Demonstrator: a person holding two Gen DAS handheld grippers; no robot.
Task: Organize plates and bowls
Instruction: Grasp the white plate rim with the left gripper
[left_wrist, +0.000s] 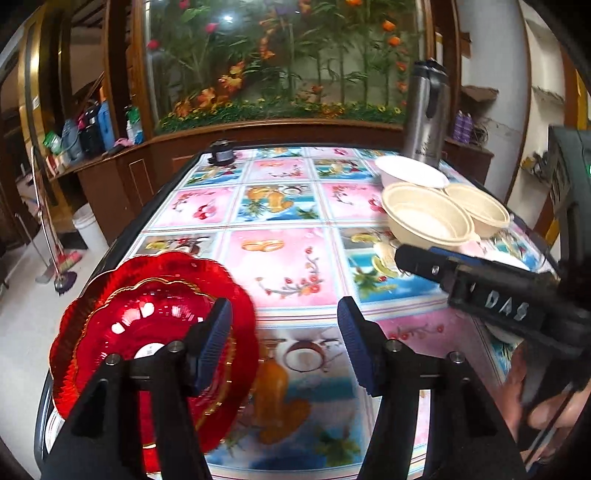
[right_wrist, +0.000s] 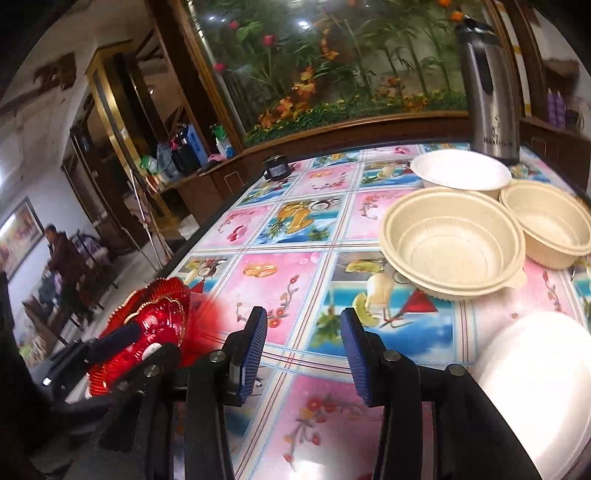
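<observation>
Hovering over the worktop (left_wrist: 295, 258) with their blue pads spread wide and nothing between them, the left tongs (left_wrist: 284, 343) hang beside two stacked red plates (left_wrist: 147, 317) at the near left edge. The right tongs (right_wrist: 303, 350) gape likewise, holding nothing. Two cream bowls (right_wrist: 452, 240) and a white bowl (right_wrist: 461, 171) sit touching at the far right, before a steel flask (right_wrist: 487, 92). A white plate (right_wrist: 535, 387) lies near right.
</observation>
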